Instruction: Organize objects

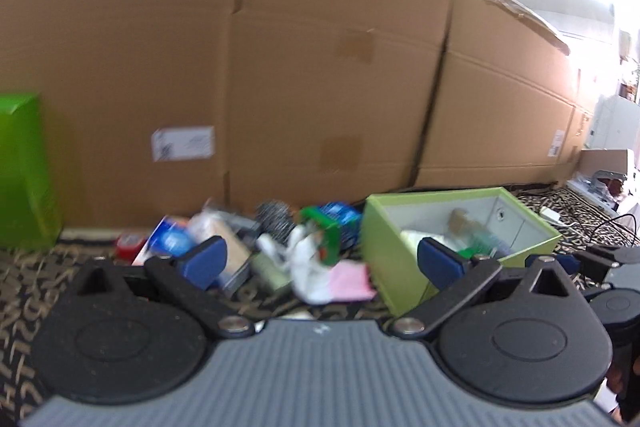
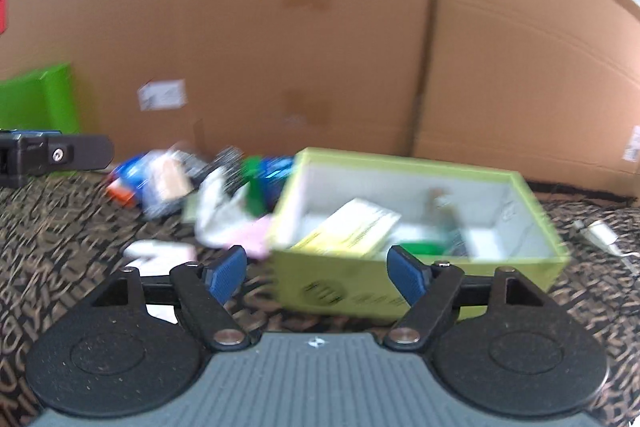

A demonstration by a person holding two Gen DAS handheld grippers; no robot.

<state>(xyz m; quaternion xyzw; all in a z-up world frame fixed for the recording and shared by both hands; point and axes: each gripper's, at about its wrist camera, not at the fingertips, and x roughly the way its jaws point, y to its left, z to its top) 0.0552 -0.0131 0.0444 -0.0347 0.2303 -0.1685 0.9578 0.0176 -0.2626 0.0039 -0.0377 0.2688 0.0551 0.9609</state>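
An open light-green box (image 1: 384, 251) (image 2: 352, 291) stands on the patterned carpet with a yellow-white packet (image 2: 352, 227), a green item and other small things inside. Left of it lies a pile of loose objects: a white cloth (image 1: 308, 259) (image 2: 218, 211), a pink piece (image 1: 352, 281) (image 2: 252, 235), a green item (image 1: 328, 231) (image 2: 254, 187), blue packets (image 1: 172, 241) (image 2: 134, 173) and a beige packet (image 2: 172, 179). My left gripper (image 1: 320, 259) is open and empty, short of the pile. My right gripper (image 2: 318, 273) is open and empty in front of the box.
A wall of large cardboard boxes (image 1: 320, 67) (image 2: 320, 47) stands behind everything. A bright green box (image 1: 24, 171) (image 2: 40, 99) stands at the far left. A white flat item (image 2: 160, 253) lies on the carpet near my right gripper. A white charger and cable (image 2: 600, 233) lie at the right.
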